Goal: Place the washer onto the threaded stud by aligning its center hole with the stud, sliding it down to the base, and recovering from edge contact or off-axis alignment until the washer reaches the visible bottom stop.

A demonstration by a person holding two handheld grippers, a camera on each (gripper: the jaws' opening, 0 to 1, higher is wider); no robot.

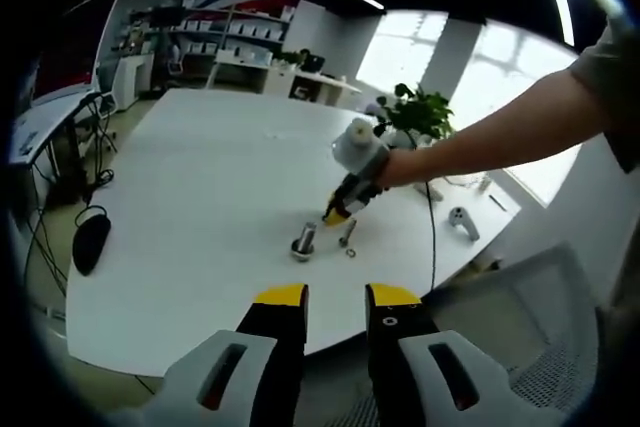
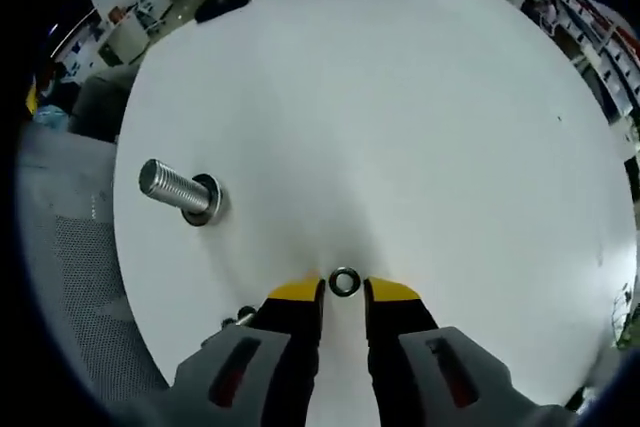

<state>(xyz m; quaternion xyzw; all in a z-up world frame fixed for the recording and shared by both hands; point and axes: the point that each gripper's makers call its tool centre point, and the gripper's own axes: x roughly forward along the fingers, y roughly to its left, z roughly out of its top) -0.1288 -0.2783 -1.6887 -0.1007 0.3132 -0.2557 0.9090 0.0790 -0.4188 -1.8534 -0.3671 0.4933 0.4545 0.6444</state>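
Washer [image 2: 344,281] flat on table [image 2: 420,127], dead ahead of right gripper [image 2: 343,294], just at its tips, jaws apart, nothing held. Threaded stud [image 2: 180,190] upright, off to gripper's left. Left gripper [image 1: 337,297] open, hanging back; right nearer.

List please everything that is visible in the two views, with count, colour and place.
Table: one, white, under everything.
Threaded stud: one, silver, upright on the table, apart from the washer.
Washer: one, dark metal, flat on the table at the right gripper's tips.
Computer mouse: one, black, near the table's edge.
Potted plant: one, green, far side of the table.
Office chair: one, grey mesh, beside the table.
Left gripper: yellow tips, open, held back from the table.
Right gripper: yellow tips, open, washer between them.
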